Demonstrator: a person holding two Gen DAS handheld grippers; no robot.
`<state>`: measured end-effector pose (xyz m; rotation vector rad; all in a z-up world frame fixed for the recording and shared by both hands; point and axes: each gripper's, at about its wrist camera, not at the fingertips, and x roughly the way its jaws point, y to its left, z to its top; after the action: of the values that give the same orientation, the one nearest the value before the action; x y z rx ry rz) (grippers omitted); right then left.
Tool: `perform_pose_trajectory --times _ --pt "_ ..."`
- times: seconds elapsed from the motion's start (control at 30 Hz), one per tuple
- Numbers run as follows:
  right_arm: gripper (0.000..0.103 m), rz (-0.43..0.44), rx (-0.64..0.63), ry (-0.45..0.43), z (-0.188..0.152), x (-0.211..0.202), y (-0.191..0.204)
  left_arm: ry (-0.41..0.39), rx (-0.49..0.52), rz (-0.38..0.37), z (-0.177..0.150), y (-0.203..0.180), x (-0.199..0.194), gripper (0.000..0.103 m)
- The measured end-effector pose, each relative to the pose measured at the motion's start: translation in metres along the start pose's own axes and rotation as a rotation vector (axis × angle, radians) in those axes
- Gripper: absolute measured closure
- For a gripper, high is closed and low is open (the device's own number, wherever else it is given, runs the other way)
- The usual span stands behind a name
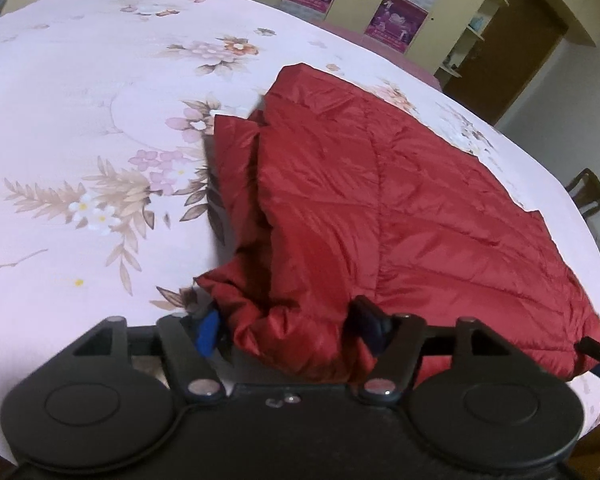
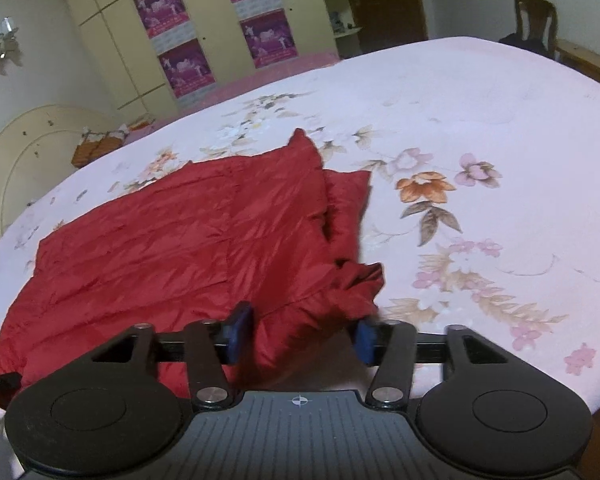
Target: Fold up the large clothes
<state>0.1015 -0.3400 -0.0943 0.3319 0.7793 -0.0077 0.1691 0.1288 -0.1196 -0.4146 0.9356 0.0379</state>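
Observation:
A red quilted jacket [image 1: 400,208] lies spread on the floral bedsheet [image 1: 80,120], with a sleeve folded over along its left edge. In the left wrist view, my left gripper [image 1: 288,328] is open, its blue-padded fingers standing either side of a bunched red corner near the camera. In the right wrist view the jacket [image 2: 172,240] lies to the left, and my right gripper [image 2: 300,336] is open around another bunched red edge. The other gripper's tip shows at the right edge of the left view [image 1: 596,350].
The bed [image 2: 500,120] fills both views. A cream wardrobe with purple posters [image 2: 220,32] stands behind, with a headboard [image 2: 28,152] at the left. A wooden chair [image 2: 536,20] and a brown door [image 1: 512,56] are beyond the bed.

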Motion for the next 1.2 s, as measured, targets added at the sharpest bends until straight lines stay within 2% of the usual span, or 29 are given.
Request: perform_pose_trajectory --times 0.03,0.13,0.23,0.37,0.57,0.6,0.63,0.67,0.8,0.87,0.9,0.93,1.07,1.2 --pt "0.026 -0.012 -0.001 -0.017 0.002 -0.003 -0.003 0.003 -0.009 -0.003 0.000 0.001 0.000 0.033" --pt "0.026 -0.049 -0.014 -0.064 0.009 -0.016 -0.009 0.011 -0.043 -0.010 0.001 0.005 0.000 0.031" --pt "0.026 -0.045 -0.065 -0.112 0.020 -0.027 -0.002 0.032 -0.083 -0.040 -0.001 0.007 0.000 0.028" --pt "0.026 0.021 -0.148 -0.148 0.032 -0.032 0.026 0.058 -0.129 -0.089 -0.008 0.008 -0.004 0.028" --pt "0.027 0.145 -0.274 -0.128 0.030 -0.010 0.080 0.092 -0.197 -0.184 -0.023 0.007 -0.006 0.028" --pt "0.032 0.163 -0.296 -0.125 0.027 -0.006 0.089 0.087 -0.211 -0.198 -0.025 0.007 -0.005 0.028" --pt "0.047 0.182 -0.317 -0.118 0.025 -0.001 0.097 0.080 -0.225 -0.208 -0.026 0.007 -0.004 0.028" --pt "0.053 0.196 -0.335 -0.106 0.024 0.004 0.105 0.071 -0.242 -0.219 -0.026 0.007 -0.002 0.027" --pt "0.054 0.259 -0.375 -0.069 0.017 0.029 0.130 0.031 -0.317 -0.243 -0.026 0.005 0.009 0.027" --pt "0.066 0.267 -0.412 -0.055 0.015 0.042 0.141 0.004 -0.340 -0.251 -0.024 0.003 0.015 0.028" --pt "0.079 0.268 -0.434 -0.045 0.016 0.049 0.147 -0.012 -0.349 -0.252 -0.024 0.003 0.017 0.029" --pt "0.081 0.267 -0.451 -0.042 0.017 0.057 0.153 -0.029 -0.362 -0.253 -0.023 0.003 0.019 0.033" --pt "0.081 0.258 -0.465 -0.023 0.025 0.087 0.168 -0.062 -0.429 -0.249 -0.023 0.011 0.025 0.059" --pt "0.081 0.243 -0.495 0.001 0.029 0.115 0.181 -0.074 -0.428 -0.247 -0.023 0.014 0.026 0.070"
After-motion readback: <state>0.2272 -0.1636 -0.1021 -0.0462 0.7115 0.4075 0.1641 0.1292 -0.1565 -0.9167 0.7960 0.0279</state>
